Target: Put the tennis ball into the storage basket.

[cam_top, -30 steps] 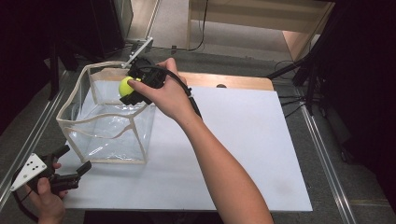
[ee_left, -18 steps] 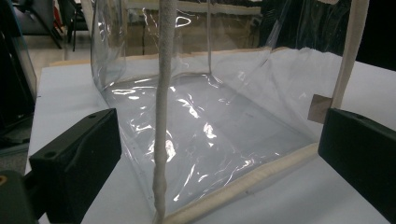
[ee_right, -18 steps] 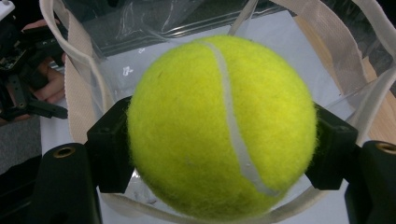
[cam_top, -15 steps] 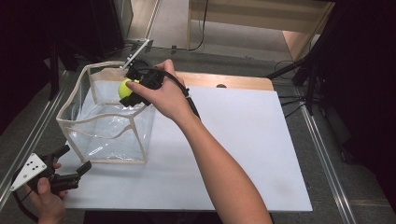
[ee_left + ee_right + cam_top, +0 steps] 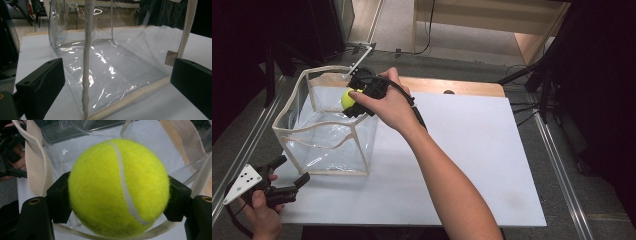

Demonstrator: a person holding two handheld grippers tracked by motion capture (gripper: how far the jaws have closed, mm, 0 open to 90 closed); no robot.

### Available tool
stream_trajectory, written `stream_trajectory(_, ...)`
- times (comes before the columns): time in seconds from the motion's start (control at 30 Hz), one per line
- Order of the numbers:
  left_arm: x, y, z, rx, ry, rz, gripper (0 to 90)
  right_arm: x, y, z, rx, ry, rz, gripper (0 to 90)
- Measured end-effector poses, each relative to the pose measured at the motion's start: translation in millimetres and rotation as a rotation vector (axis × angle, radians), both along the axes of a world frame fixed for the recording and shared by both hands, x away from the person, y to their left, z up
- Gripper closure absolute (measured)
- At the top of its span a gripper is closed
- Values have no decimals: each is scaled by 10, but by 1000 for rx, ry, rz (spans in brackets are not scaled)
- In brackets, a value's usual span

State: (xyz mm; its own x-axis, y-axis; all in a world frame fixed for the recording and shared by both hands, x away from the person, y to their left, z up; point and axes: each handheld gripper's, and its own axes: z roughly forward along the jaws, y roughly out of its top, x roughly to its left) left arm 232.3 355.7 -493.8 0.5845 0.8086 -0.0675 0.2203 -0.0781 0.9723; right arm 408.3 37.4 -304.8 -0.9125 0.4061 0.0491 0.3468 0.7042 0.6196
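The left hand (image 5: 259,220) rests at the near left corner of the worktop (image 5: 472,150), holding the left tool (image 5: 292,182) level, aimed at the near corner of the clear bag (image 5: 105,67). Its jaws stand wide apart with nothing between them. The bag sits upright on the worktop, mouth up, long axis running away from the person. Farther off, the right forearm reaches diagonally forward-left, and the right hand (image 5: 387,105) holds the right tool (image 5: 117,192) over the bag's far right rim. Its jaws are clamped on the tennis ball (image 5: 118,187), above the bag's open mouth.
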Motion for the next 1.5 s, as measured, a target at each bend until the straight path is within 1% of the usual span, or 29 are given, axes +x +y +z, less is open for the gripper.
stream_trajectory(0.2, 1, 1, 0, 0, 0, -1, 0, 8, 4, -66, -9, 8, -2, 236)
stream_trajectory(0.37, 0, 1, 0, 0, 0, 0, 0, 8, 12, -112, -30, 10, -7, 236)
stream_trajectory(0.67, 0, -2, 0, -1, -1, 0, 0, 5, 8, -131, -49, 9, -9, 234)
stream_trajectory(0.7, 0, -3, 0, -1, 0, 1, 0, -9, 8, -126, -59, -2, -2, 232)
stream_trajectory(0.73, 0, -3, 0, -1, 0, 1, 0, -9, 8, -126, -59, -2, -2, 232)
stream_trajectory(0.77, 1, -1, 0, 0, 0, 0, 0, -31, 12, -122, -67, -11, -11, 213)
stream_trajectory(0.8, 1, -1, 0, 0, 0, 0, 0, -31, 12, -122, -67, -11, -11, 213)
stream_trajectory(0.83, 1, 0, 0, 2, 0, 1, 0, -46, 7, -108, -64, -36, -21, 153)
stream_trajectory(0.87, 0, -2, -1, 0, -1, 1, 0, -53, -1, -91, -47, -39, -22, 152)
stream_trajectory(0.93, 0, -3, -1, -1, 0, 1, 0, -55, -11, -76, -38, -41, -18, 148)
stream_trajectory(0.97, 0, -3, -1, -1, 0, 1, 0, -75, -33, -35, -27, -61, -29, 97)
stream_trajectory(1.03, -1, -2, 0, 1, 1, 1, 0, -82, -42, -22, -20, -54, -30, 94)
stream_trajectory(1.07, 0, -2, 0, 0, -1, 0, 0, -87, -62, -5, -7, -65, -30, 94)
stream_trajectory(1.1, 0, -3, 0, 0, 1, 1, 0, -104, -98, 27, -2, -78, -42, 94)
stream_trajectory(1.23, -1, -6, 0, 0, 0, 2, 0, -126, -156, 63, 23, -87, -53, 93)
stream_trajectory(1.27, 0, -6, -1, -1, 0, 2, 0, -138, -180, 76, 25, -87, -64, 94)
stream_trajectory(1.33, 0, -9, -2, -2, -1, 2, 0, -153, -241, 82, 36, -99, -65, 94)
stream_trajectory(1.47, 2, -12, -3, -2, -2, 2, 0, -172, -305, 83, 39, -99, -72, 94)
stream_trajectory(1.5, 1, -12, -2, -1, -1, 3, 0, -180, -356, 78, 42, -104, -71, 93)
